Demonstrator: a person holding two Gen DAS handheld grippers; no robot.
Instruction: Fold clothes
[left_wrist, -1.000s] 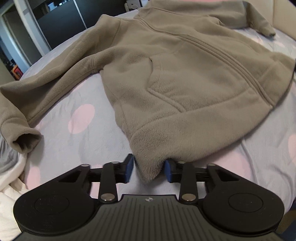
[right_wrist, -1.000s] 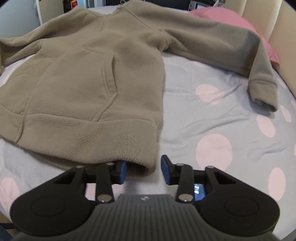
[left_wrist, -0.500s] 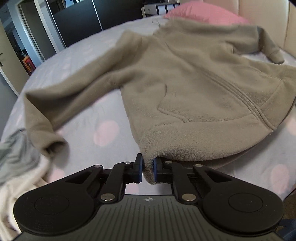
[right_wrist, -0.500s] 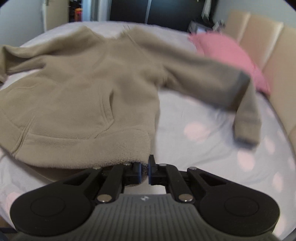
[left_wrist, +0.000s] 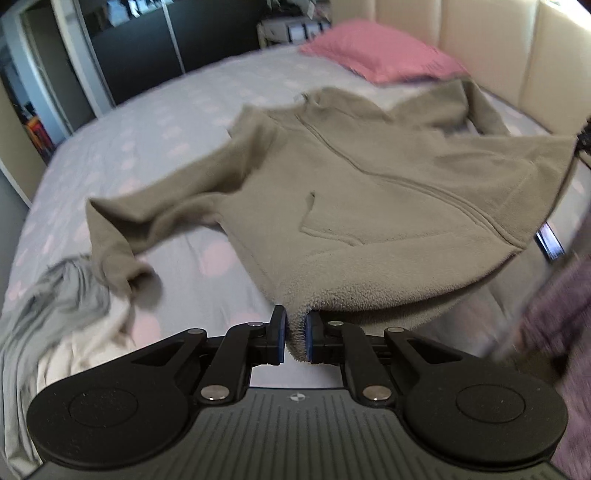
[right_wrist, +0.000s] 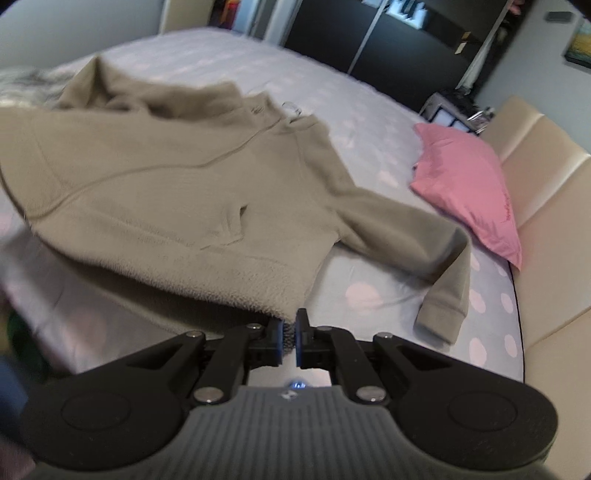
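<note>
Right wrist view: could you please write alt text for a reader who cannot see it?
The right gripper is shut on the bottom hem corner of a beige fleece jacket, lifting it off a bed with a pale, pink-dotted sheet. One sleeve trails toward a pink pillow.

1. The fleece jacket (left_wrist: 369, 206) is olive-beige, long-sleeved, with a zip down the front and a slanted pocket on each side.
2. It fills the middle of both views, front side up, collar towards the top of the frame.
3. Its ribbed hem is lifted off the bed at both lower corners, sagging between them.
4. One sleeve (left_wrist: 147, 221) trails to the centre left of the left view; the other sleeve (right_wrist: 424, 258) hangs at the right in the right view.
</note>
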